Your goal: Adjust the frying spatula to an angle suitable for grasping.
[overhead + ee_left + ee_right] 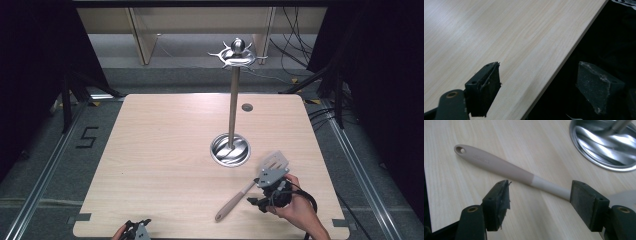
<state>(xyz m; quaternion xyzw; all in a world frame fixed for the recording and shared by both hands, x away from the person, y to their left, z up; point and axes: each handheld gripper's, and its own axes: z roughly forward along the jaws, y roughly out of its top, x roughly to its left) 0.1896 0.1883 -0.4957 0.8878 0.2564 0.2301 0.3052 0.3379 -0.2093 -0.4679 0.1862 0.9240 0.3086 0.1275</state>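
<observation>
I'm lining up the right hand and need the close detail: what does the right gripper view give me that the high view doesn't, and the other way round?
Right gripper view: the hanging hole at the handle's end, and the right gripper with jaws apart, no pad pressing on the handle.

High view: the spatula's slotted blade, the rack's tall post with its ring of hooks, and the left gripper at the table's near edge.

Both: the spatula lying on the table and the rack's round steel base.

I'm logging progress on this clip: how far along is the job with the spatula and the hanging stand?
Nothing looks done: the spatula lies flat on the table, and the stand shows nothing on its hooks. In hand: the right gripper is open over the handle, not gripping. The left gripper is open at the table's edge. Left, probably: grasp, lift and hang the spatula.
</observation>
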